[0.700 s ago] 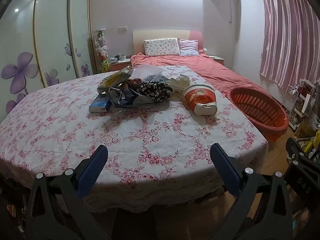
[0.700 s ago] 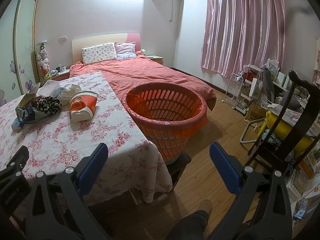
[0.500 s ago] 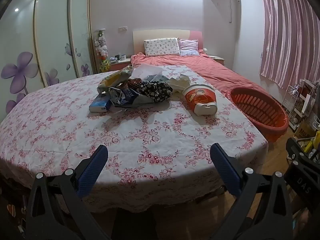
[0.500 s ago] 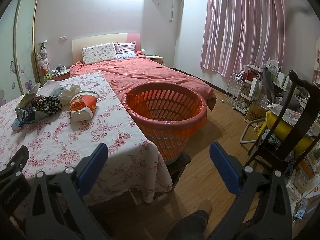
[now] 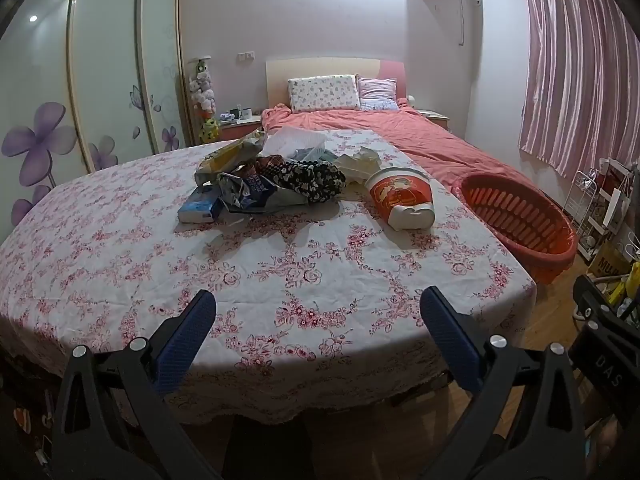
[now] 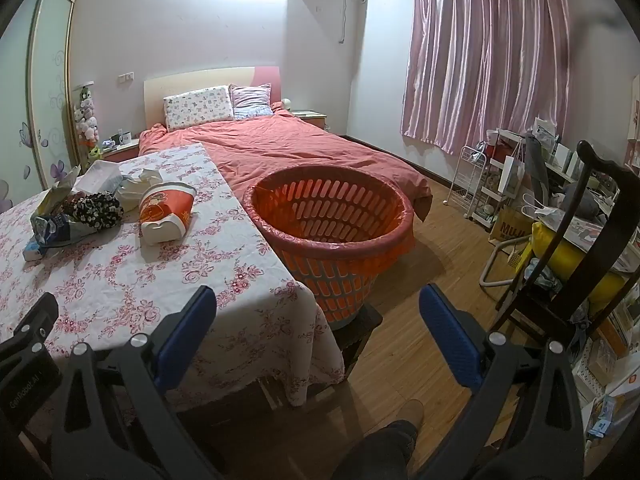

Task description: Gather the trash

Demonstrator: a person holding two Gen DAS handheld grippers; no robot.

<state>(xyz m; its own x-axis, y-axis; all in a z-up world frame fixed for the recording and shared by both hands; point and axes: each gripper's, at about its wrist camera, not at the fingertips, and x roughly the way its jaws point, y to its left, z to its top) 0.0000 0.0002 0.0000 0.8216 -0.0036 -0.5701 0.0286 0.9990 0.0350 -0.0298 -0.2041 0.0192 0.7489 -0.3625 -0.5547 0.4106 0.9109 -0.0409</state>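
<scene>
- The left gripper (image 5: 318,312) hovers over the near edge of the table (image 5: 120,264), which is draped in a white cloth with pink flowers; its blue-padded jaws stand wide apart with nothing between them.
- The right gripper (image 6: 318,312) is likewise spread wide and empty, hanging past the table's near right corner, above the wooden floor (image 6: 432,292).
- Ahead of the right gripper, just beside the table's right edge, stands the round orange slotted plastic basket (image 6: 332,236) lined with a thin bag — as far as its inside shows, nothing lies in it yet.
- Well ahead of the left gripper, slightly right of centre, a red-and-white paper cup (image 5: 402,202) lies on its side on the cloth.
- Further ahead and to the left sits the heap of trash — a small blue-and-white carton (image 5: 198,210), a crumpled silver-blue foil wrapper (image 5: 256,194), a black floral-patterned bundle (image 5: 308,180), a yellow-and-white snack bag (image 5: 230,156) and crumpled white tissue (image 5: 358,162) at the back.
- Beyond the table, a bed with a salmon-red cover (image 6: 288,148).
- Judgement: collection looks not yet begun; every piece is on the table, so all of it remains to be picked up and dropped into the basket, the cup being the closest pick.
</scene>
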